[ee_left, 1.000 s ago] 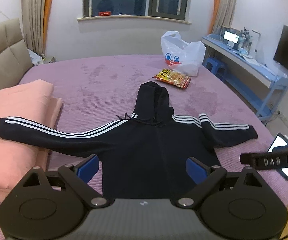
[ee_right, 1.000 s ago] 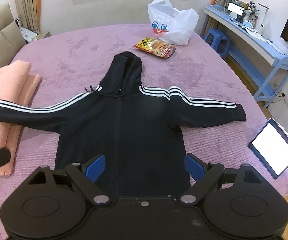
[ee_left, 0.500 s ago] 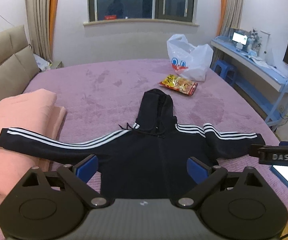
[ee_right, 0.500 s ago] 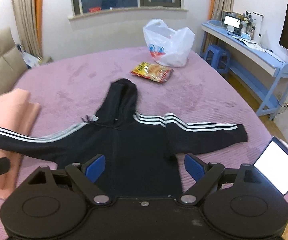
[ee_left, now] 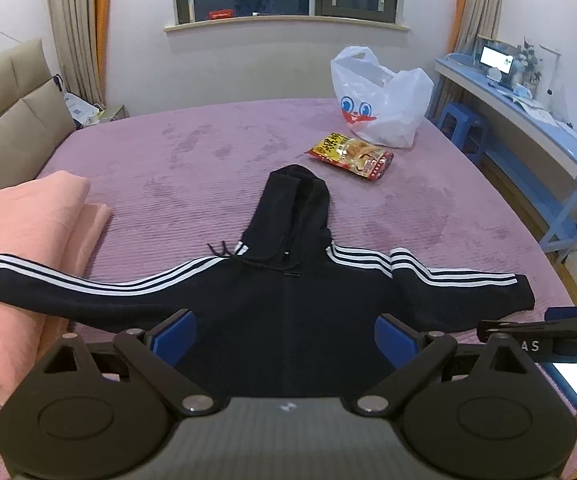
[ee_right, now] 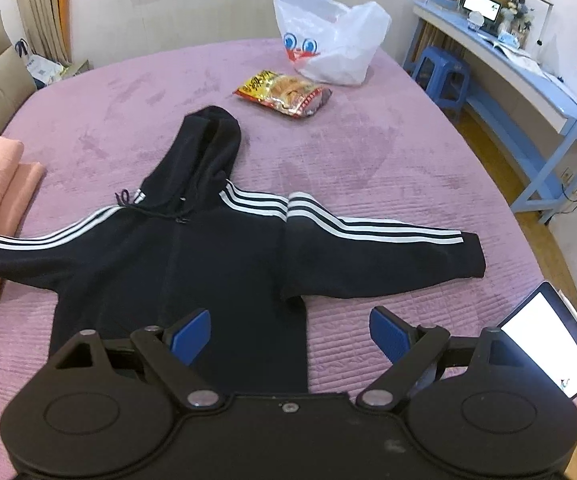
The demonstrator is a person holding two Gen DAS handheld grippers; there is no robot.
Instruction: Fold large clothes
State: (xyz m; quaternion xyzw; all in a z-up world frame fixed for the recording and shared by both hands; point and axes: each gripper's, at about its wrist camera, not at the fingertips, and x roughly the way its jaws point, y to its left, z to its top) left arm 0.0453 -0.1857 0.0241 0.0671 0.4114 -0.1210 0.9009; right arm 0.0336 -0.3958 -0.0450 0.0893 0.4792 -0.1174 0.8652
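A black hoodie (ee_left: 288, 312) with white sleeve stripes lies flat and face up on the purple bed (ee_left: 192, 168), sleeves spread out to both sides, hood pointing away. It also shows in the right wrist view (ee_right: 192, 264). My left gripper (ee_left: 286, 338) is open and empty, above the hoodie's lower body. My right gripper (ee_right: 290, 334) is open and empty, above the hoodie's lower right edge below the right sleeve (ee_right: 388, 252). The right gripper's side shows in the left wrist view (ee_left: 544, 334).
A folded pink blanket (ee_left: 20, 256) lies under the left sleeve's end. A snack packet (ee_left: 352, 155) and a white plastic bag (ee_left: 380, 100) sit beyond the hood. A lit tablet (ee_right: 548, 340) rests at the bed's right edge. A blue desk (ee_right: 528, 76) stands to the right.
Both grippers have shifted over the hoodie; the right wrist view has swung down and to the right, toward the right sleeve. Both stay open. The hoodie has not moved.
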